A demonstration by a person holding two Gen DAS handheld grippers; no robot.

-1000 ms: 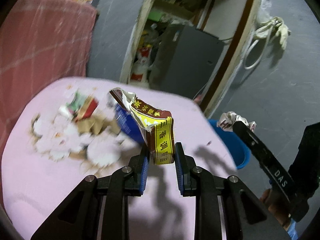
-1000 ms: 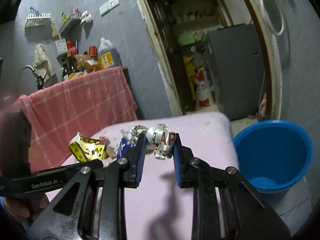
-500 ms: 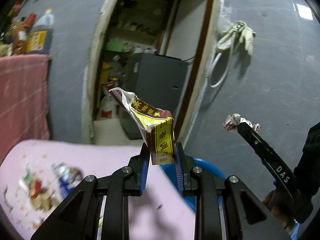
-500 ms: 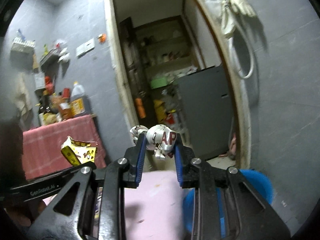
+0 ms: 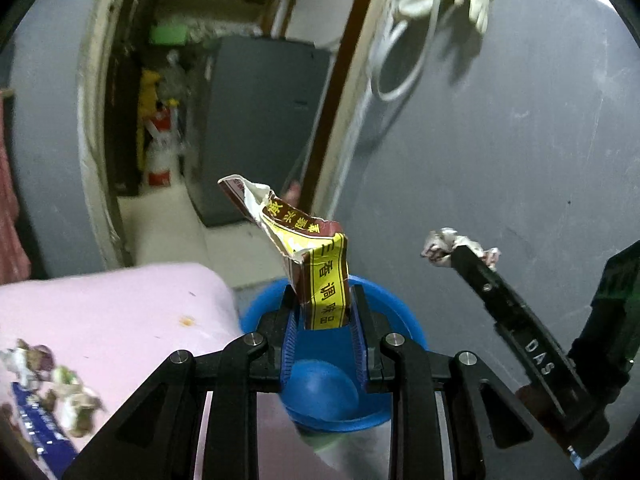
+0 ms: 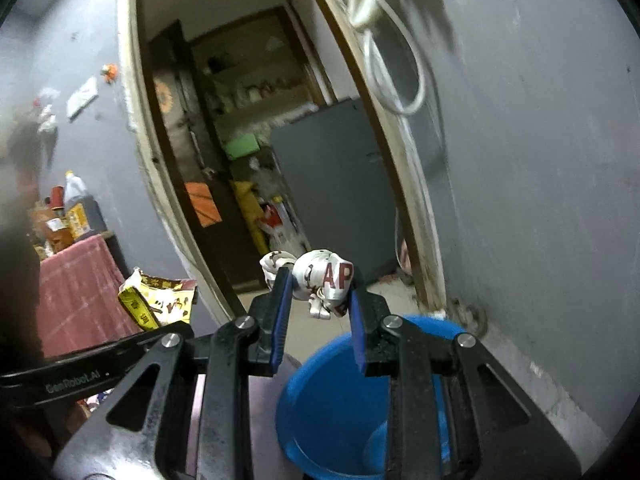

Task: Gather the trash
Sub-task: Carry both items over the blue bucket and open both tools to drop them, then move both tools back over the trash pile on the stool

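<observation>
Far left, a pink-covered table [image 5: 120, 312] has scraps left on it: crumpled bits of paper [image 5: 72, 396] and a blue wrapper [image 5: 36, 416] at its near edge, so the clearing looks only partly done.

Moving right, the left gripper [image 5: 325, 314] holds a torn brown-and-yellow seasoning packet [image 5: 320, 276], its fingers [image 5: 289, 340] pressed against the packet's lower end. The packet stands up from the jaws, ragged top flopping toward the doorway. It looks like thin foil or paper: very light, limp, easily crushed, nothing to break. The firm folded bottom is the sensible place to grip it, and that is where it is held.

Directly beyond and below that gripper sits the blue bucket [image 5: 396, 312], on the floor just beside the table's right end. The packet hangs over its near rim, so I'd judge letting go would drop it inside, though such a light thing may flutter or cling to a pad.

Further right, the right gripper [image 6: 319, 292] pinches a crumpled white wrapper [image 6: 326, 280] with red letters, squeezed between both pads with loose tails hanging out. It is soft and springy and would likely puff open once released. It too is poised above the bucket's mouth, toward the far rim.
</observation>
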